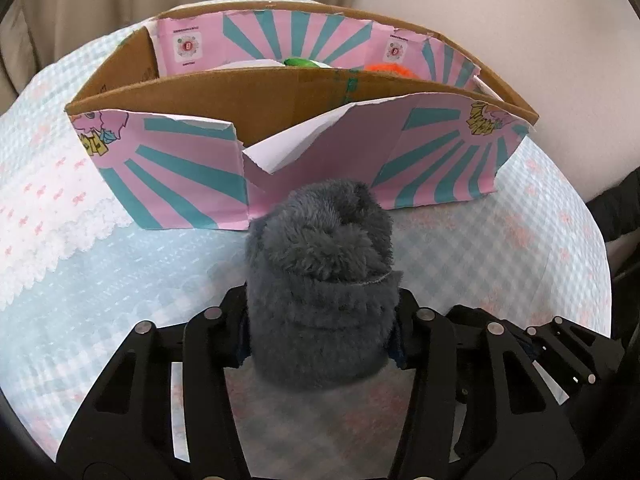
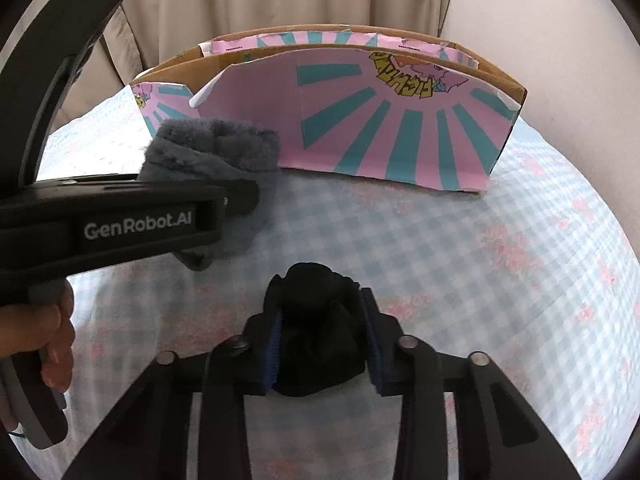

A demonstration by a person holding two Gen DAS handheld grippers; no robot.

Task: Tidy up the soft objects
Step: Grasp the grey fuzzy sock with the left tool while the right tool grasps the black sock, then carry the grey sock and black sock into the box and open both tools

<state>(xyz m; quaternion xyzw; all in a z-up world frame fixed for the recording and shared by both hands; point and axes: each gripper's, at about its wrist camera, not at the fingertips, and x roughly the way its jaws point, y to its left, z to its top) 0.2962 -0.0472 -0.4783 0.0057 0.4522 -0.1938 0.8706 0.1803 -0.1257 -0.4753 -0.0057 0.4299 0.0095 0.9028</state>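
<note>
1. Soft objects in play: 1 grey fleece bundle [image 1: 320, 280] and 1 black fabric bundle [image 2: 318, 332], both on the tabletop [image 2: 460, 264], which carries a blue-and-white checked cloth with pink marks.
2. Left claw [image 1: 320, 344]: clamped on the grey fleece bundle. Its pads press the lower sides of the bundle, which stands upright between them and rests on the cloth.
3. Right claw [image 2: 320, 344]: clamped narrow on the black fabric bundle. The blue-edged pads squeeze both sides of it.
4. Cardboard box [image 1: 280, 96]: stands beyond both bundles, wrapped in torn pink paper with teal rays. A divider splits it into a front and a rear compartment.
5. Rear compartment: a green item [image 1: 298, 62] and an orange item [image 1: 386, 69] show above the divider.
6. Right wrist view: a hand [image 2: 40, 344] grips the left tool's handle at the left edge.
</note>
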